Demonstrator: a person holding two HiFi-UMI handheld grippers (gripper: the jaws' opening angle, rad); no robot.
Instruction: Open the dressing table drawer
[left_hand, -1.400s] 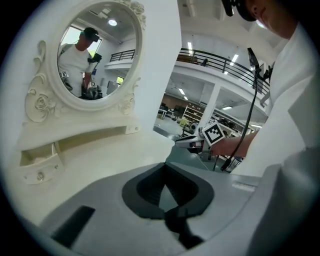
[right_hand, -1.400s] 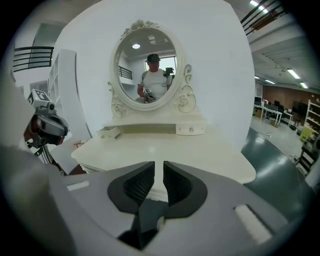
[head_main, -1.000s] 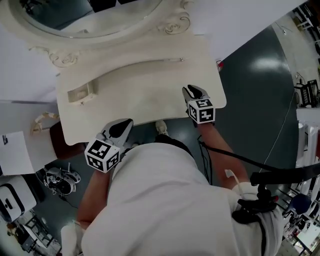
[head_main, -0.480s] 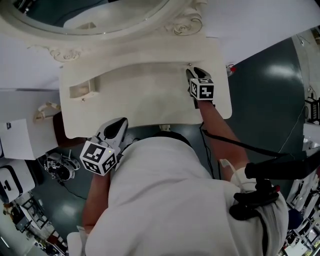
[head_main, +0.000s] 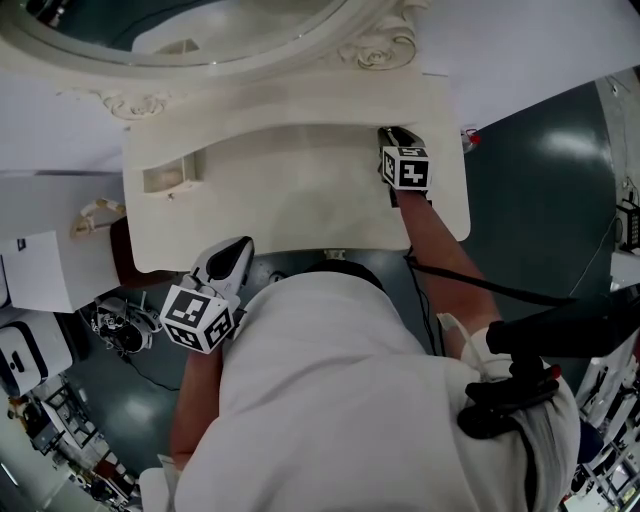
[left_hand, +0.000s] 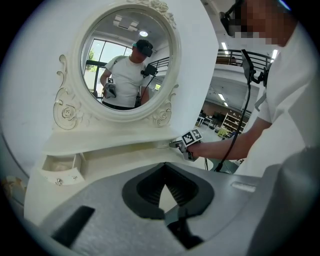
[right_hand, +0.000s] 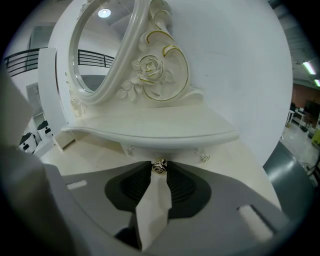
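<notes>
Progress stands at the grasp, by my reading: the pull itself has not begun. The right tongs (right_hand: 159, 174) reach under the overhanging shelf (right_hand: 150, 131) at the back of the cream bench (head_main: 300, 205), on its right side below the carved mirror frame (right_hand: 150, 70). Their jaws have just been closing, and the small gold drawer knob (right_hand: 159, 165) sits between the tips, which look to be touching it on both sides, so I take the knob as caught. The right-hand drawer (right_hand: 171, 151) behind that knob appears flush under the shelf, not drawn out at all as far as either view shows. At the far left end of the same shelf, a small left drawer (head_main: 165, 178) stands pulled out already. The left tongs (head_main: 243, 245) hang at the bench's front edge on the person's left, well apart from both drawers, clenched with nothing between the jaws. What remains, I judge, is a firm hold on the knob and a straight draw toward the person until the drawer slides clear of the shelf.
</notes>
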